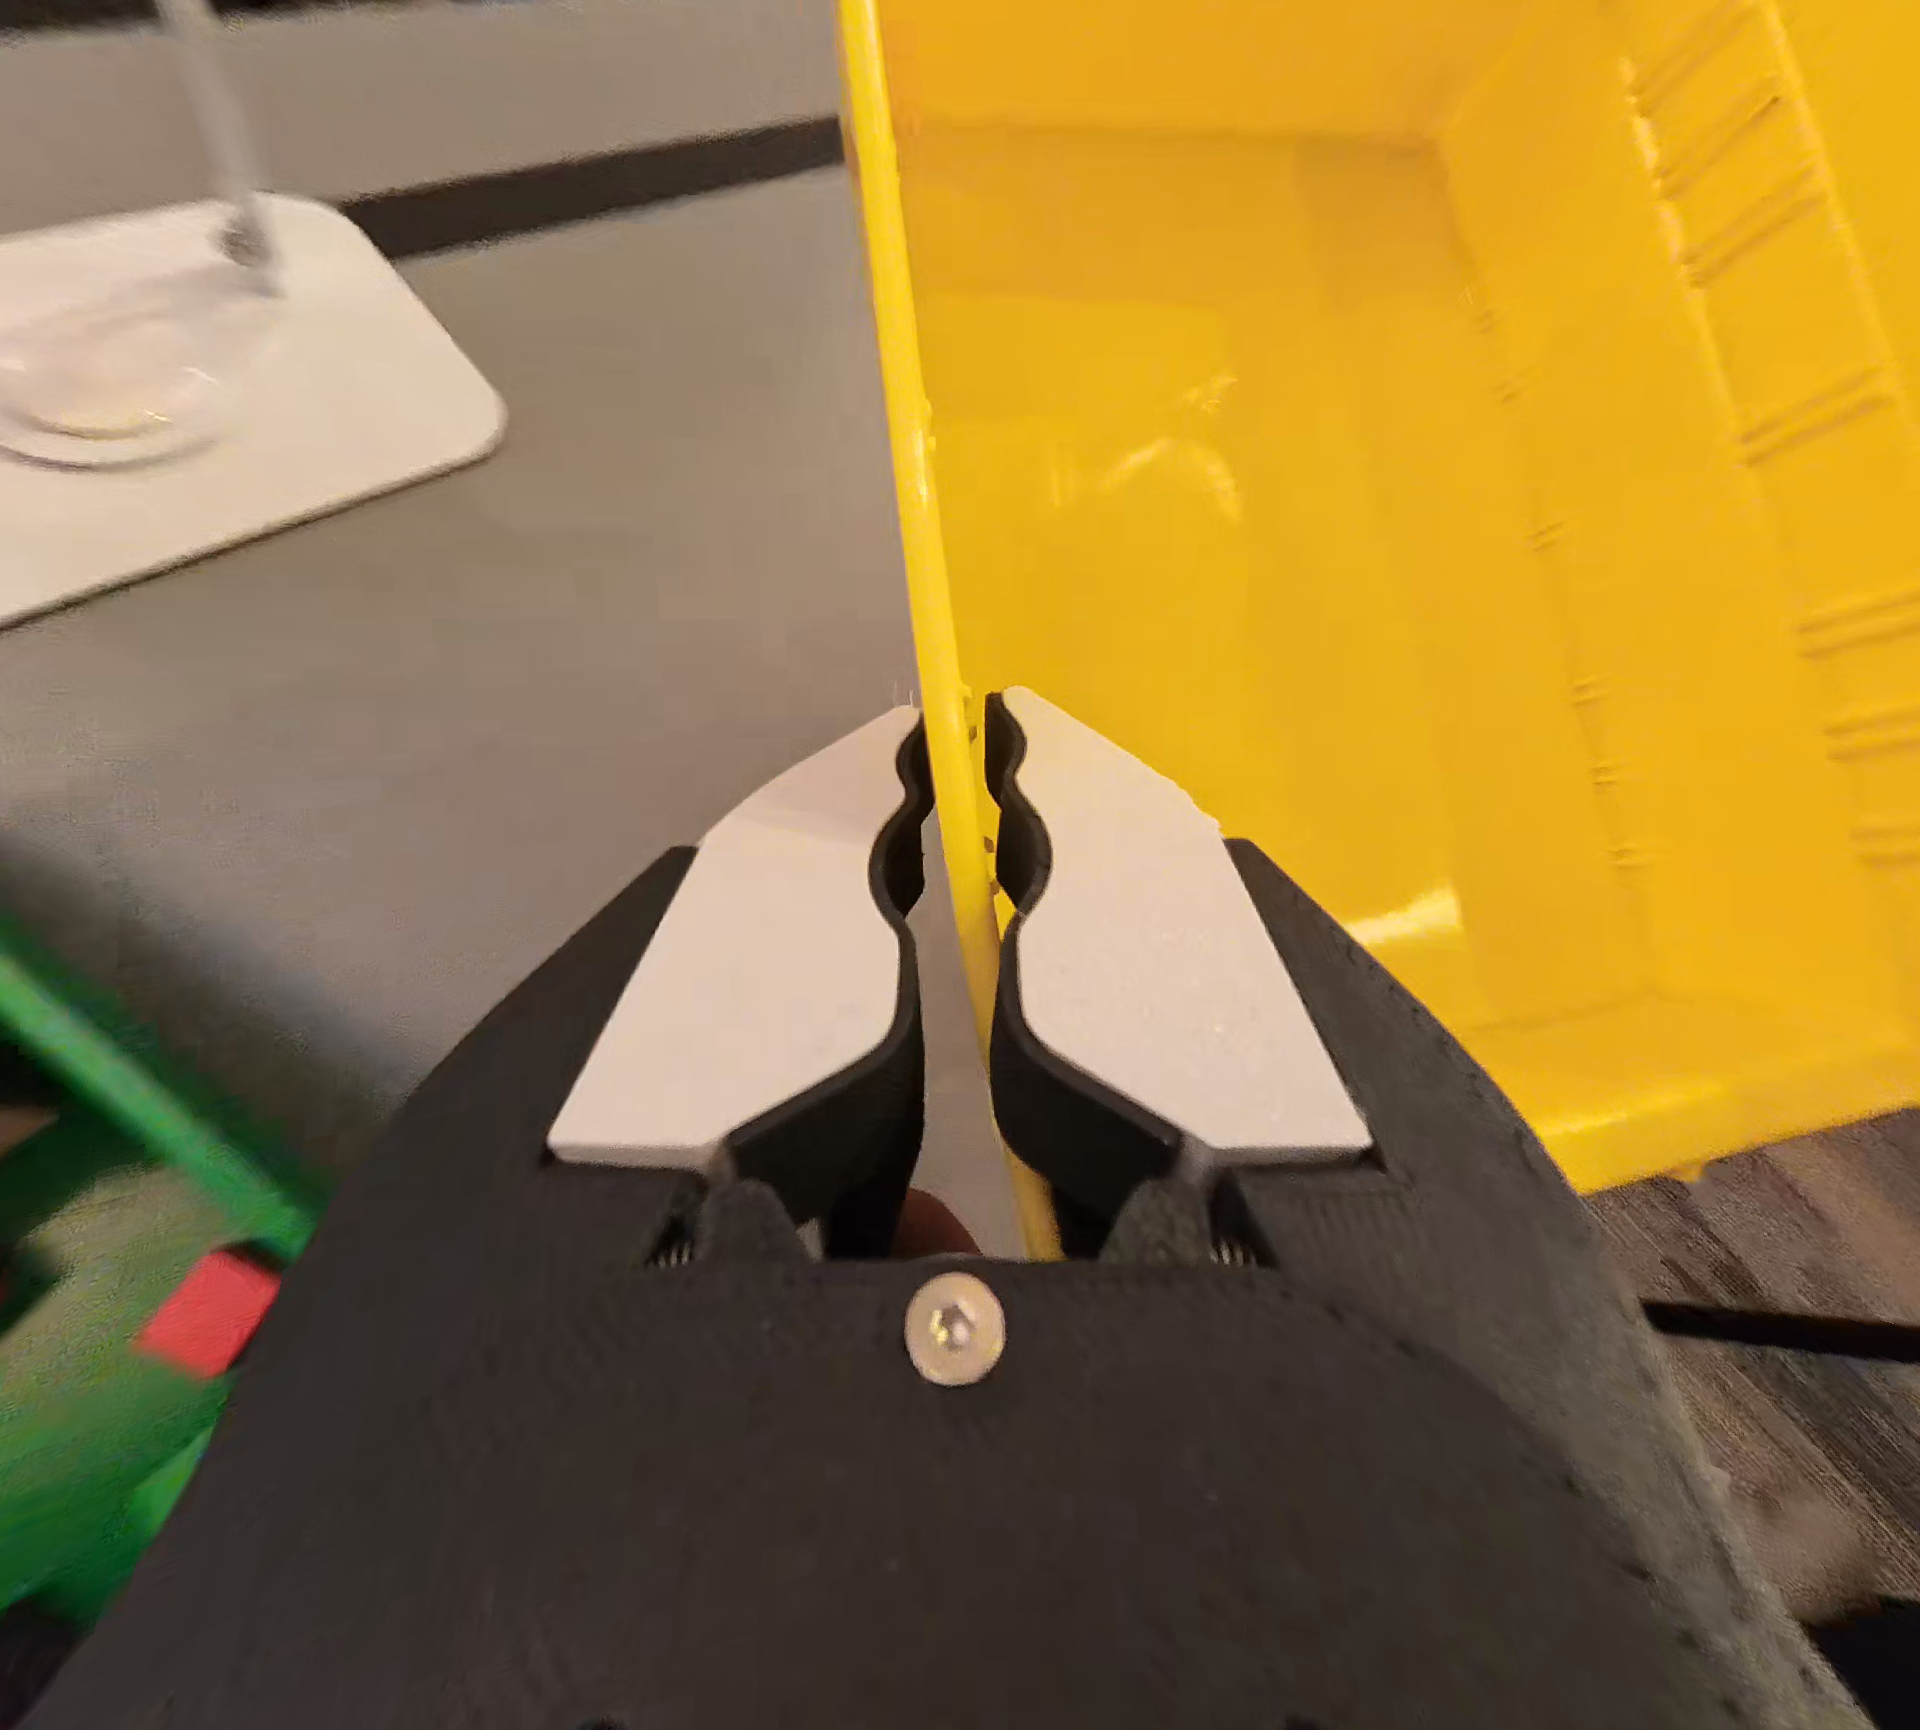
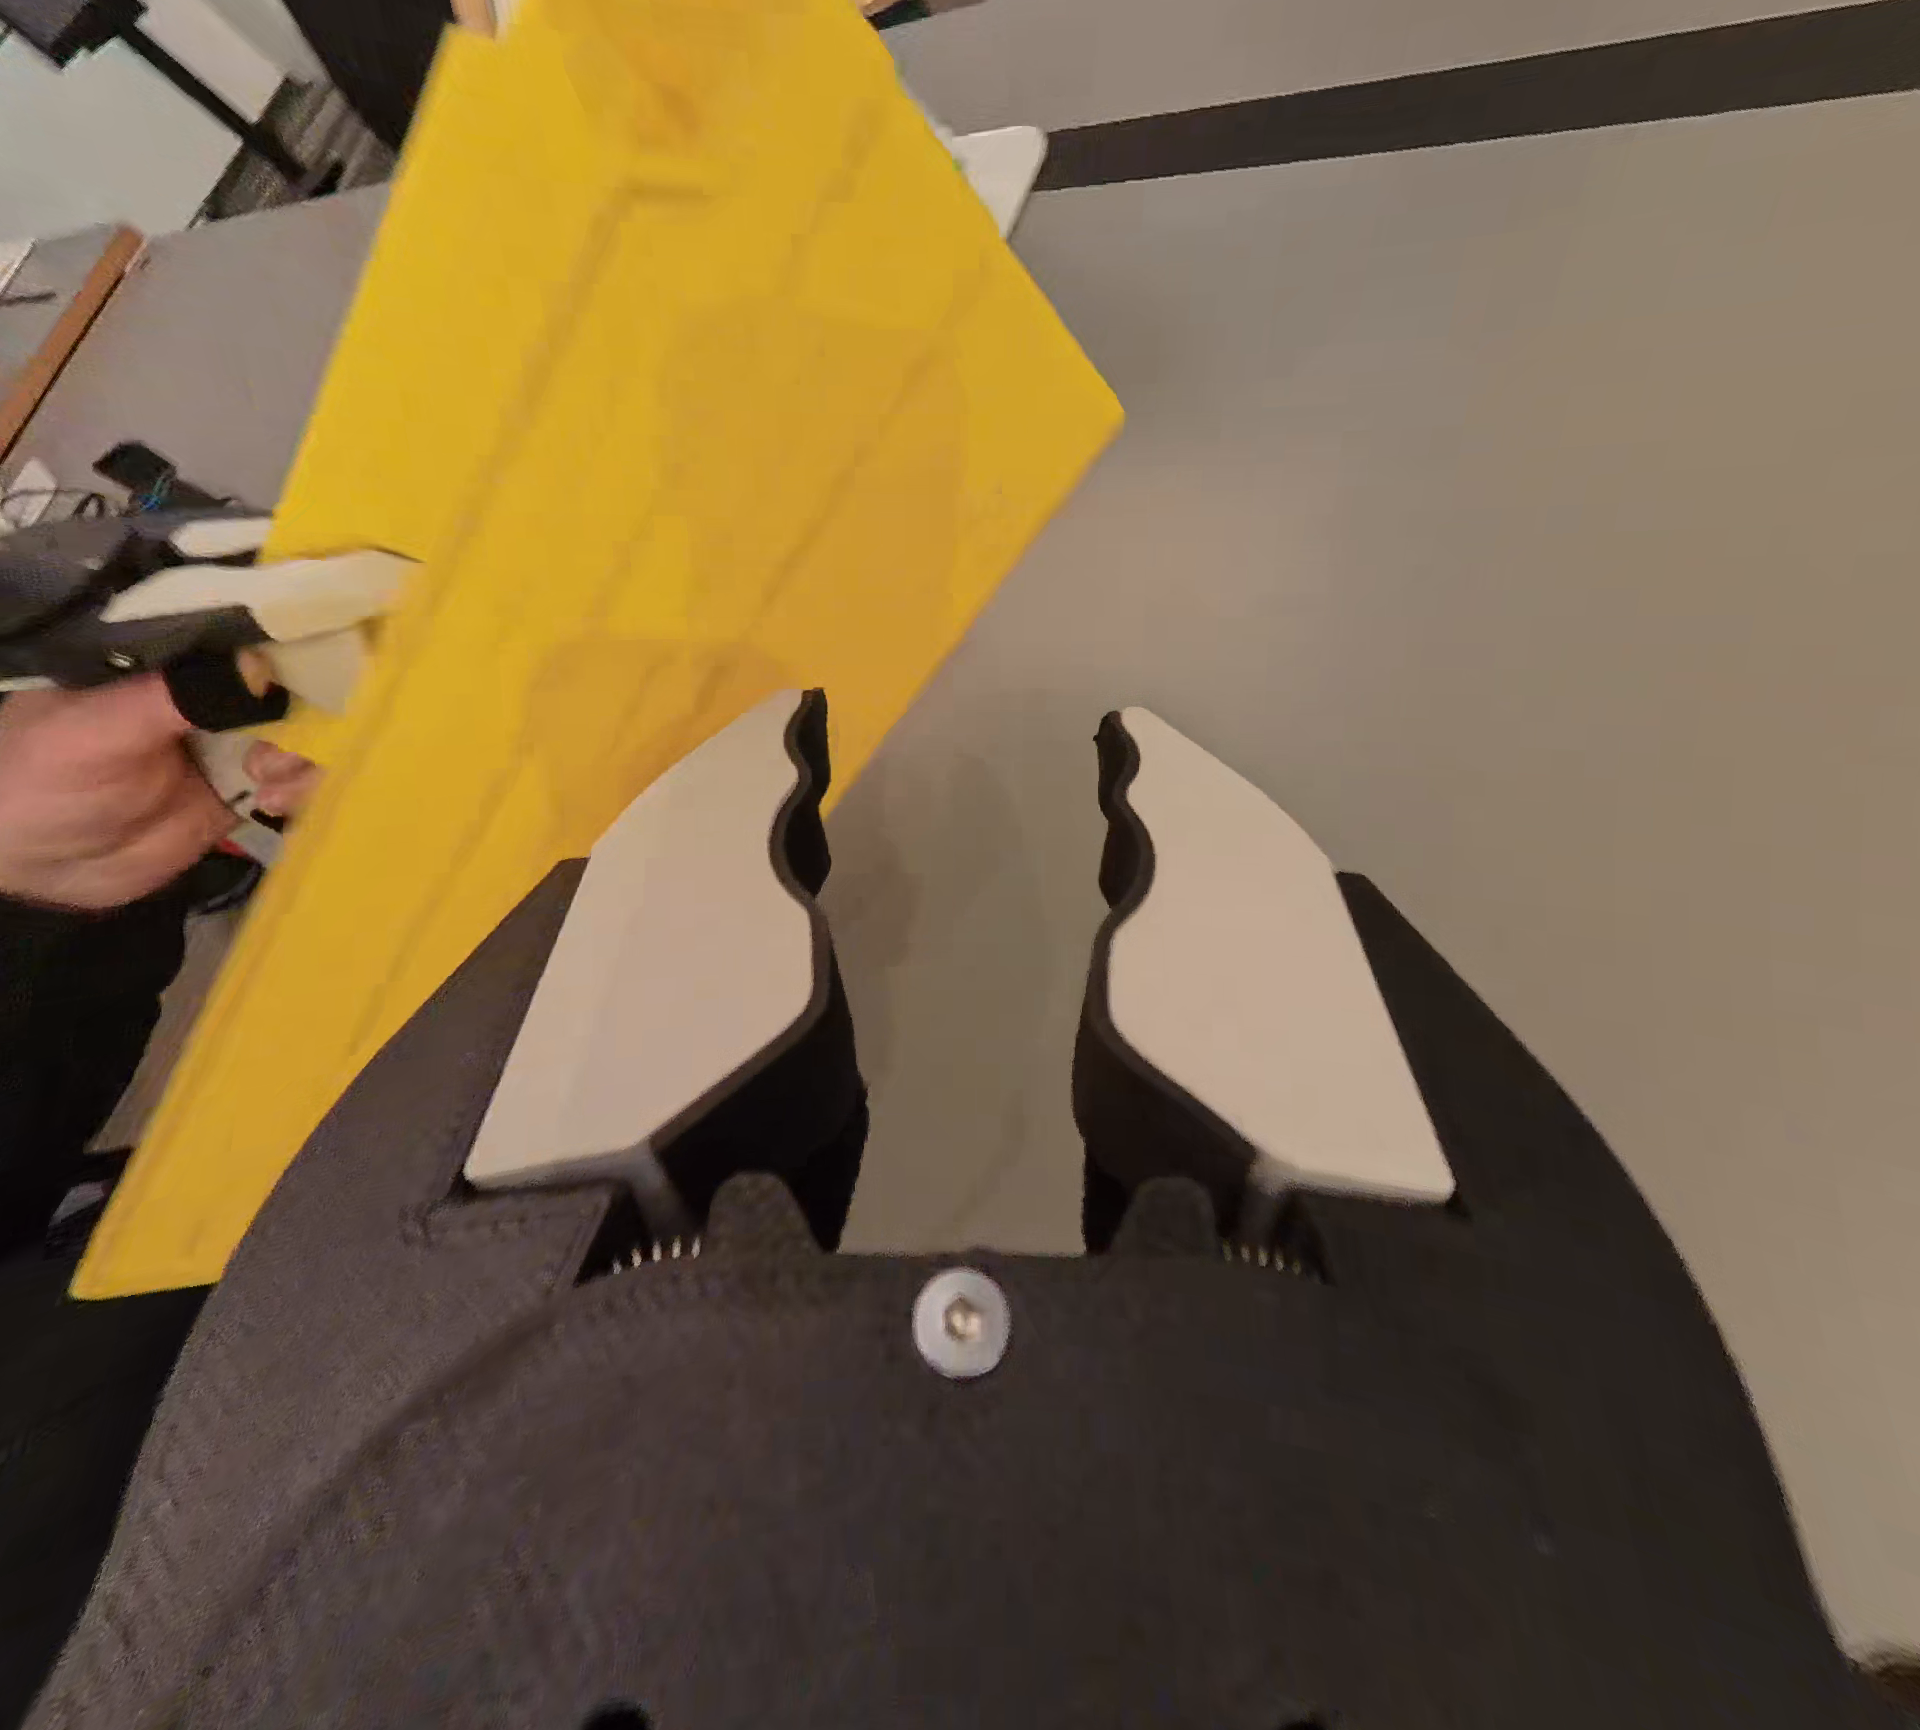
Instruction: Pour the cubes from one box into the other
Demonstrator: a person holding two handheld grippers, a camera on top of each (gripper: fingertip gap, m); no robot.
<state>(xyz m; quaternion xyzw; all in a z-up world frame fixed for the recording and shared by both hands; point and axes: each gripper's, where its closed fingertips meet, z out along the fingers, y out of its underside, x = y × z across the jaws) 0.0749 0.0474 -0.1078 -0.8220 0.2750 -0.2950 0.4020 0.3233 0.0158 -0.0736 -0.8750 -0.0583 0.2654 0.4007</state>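
Observation:
My left gripper (image 1: 956,714) is shut on the side wall of a yellow box (image 1: 1351,454), which is lifted and tipped on its side; its inside shows no cubes. At the lower left of the left wrist view a green box (image 1: 114,1431) is blurred, with a red cube (image 1: 203,1317) inside it. In the right wrist view the yellow box (image 2: 665,475) shows its underside, tilted in the air, with the left gripper (image 2: 343,620) clamped on its left edge. My right gripper (image 2: 961,719) is open and empty above the grey table, just right of the box.
A white flat stand base (image 1: 239,392) with a thin post sits on the grey table (image 1: 623,641) at the left. A dark strip (image 2: 1455,101) crosses the table at the back. A person's hand (image 2: 94,807) holds the left gripper.

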